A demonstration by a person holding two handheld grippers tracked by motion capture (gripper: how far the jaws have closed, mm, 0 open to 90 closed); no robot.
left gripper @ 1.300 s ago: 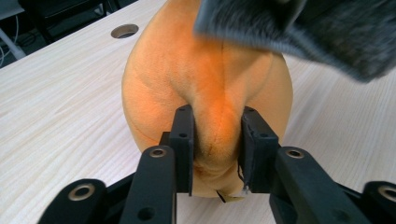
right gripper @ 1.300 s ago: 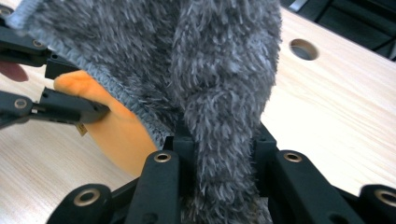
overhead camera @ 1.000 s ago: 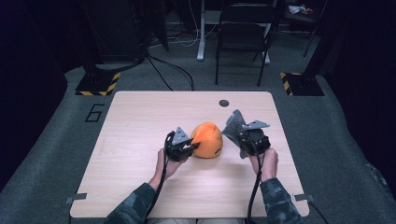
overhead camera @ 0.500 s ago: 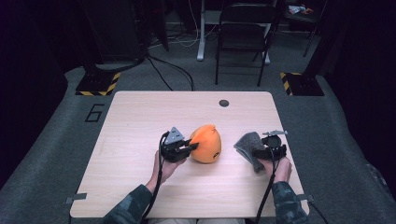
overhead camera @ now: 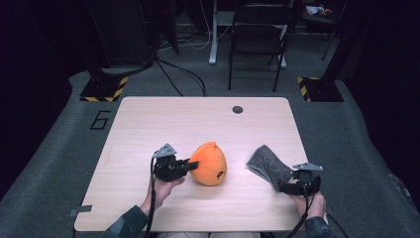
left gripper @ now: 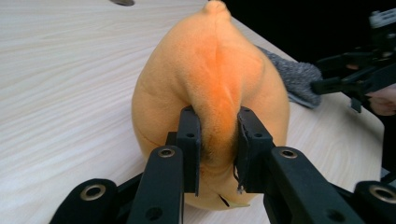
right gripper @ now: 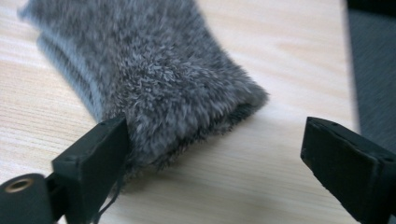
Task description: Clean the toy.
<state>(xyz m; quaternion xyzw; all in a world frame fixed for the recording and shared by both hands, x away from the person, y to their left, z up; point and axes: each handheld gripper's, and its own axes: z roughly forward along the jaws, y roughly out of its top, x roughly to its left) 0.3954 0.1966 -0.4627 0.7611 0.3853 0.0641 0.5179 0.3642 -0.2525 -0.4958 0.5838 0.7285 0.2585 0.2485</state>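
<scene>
An orange plush toy shaped like a fruit sits on the wooden table, near the front middle. My left gripper is shut on a fold of the orange plush toy from its left side, the jaws pinching the fabric. A grey furry pouch lies flat on the table to the right. My right gripper is at its near end, open. In the right gripper view the grey furry pouch lies between the spread jaws, with the left jaw against the fur.
A small dark round plug sits in the table's far side. The table's right edge is close to my right hand. A black chair and yellow-striped stand bases are on the floor beyond.
My right gripper carried the grey pouch away from the plush, right and toward the front, laid it on the table and opened. The left gripper kept its hold on the plush.
</scene>
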